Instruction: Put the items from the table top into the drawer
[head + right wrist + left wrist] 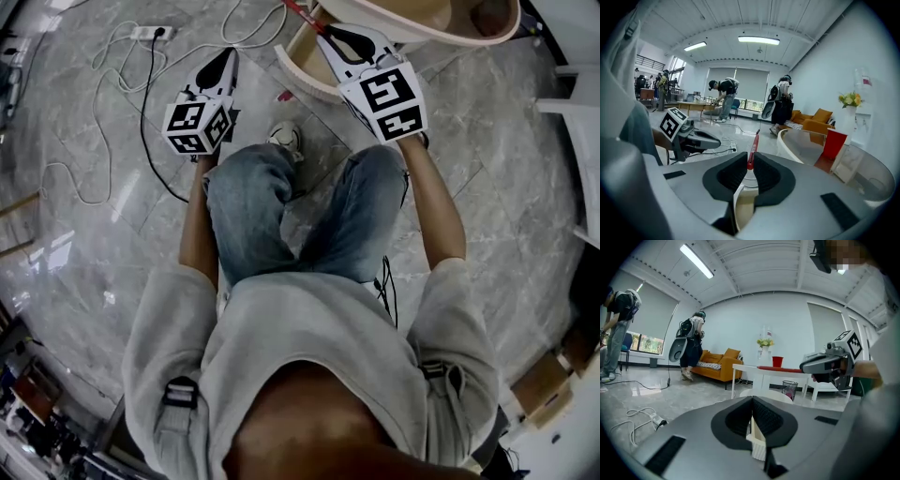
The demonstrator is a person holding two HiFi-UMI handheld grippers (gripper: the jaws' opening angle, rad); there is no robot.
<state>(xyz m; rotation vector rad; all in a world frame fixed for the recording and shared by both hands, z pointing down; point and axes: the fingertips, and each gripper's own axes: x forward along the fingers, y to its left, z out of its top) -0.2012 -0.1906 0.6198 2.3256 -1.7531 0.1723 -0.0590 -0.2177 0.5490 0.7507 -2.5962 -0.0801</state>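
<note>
My right gripper [748,158] is shut on a thin red pen-like stick [753,146], which pokes out past the jaw tips. In the head view this gripper [325,34] is held at the edge of the round table [487,37], with the red stick [297,10] pointing up and to the left. A curved pale drawer-like part [302,73] stands out below the table top. My left gripper [229,54] hangs over the floor to the left of the table. Its jaws [752,401] meet with nothing between them.
A red cup [833,142] and a vase of flowers [850,102] stand on the glass top. White power cables [112,56] lie on the marble floor at the left. An orange sofa [717,363], a bin [789,389] and several people are farther off.
</note>
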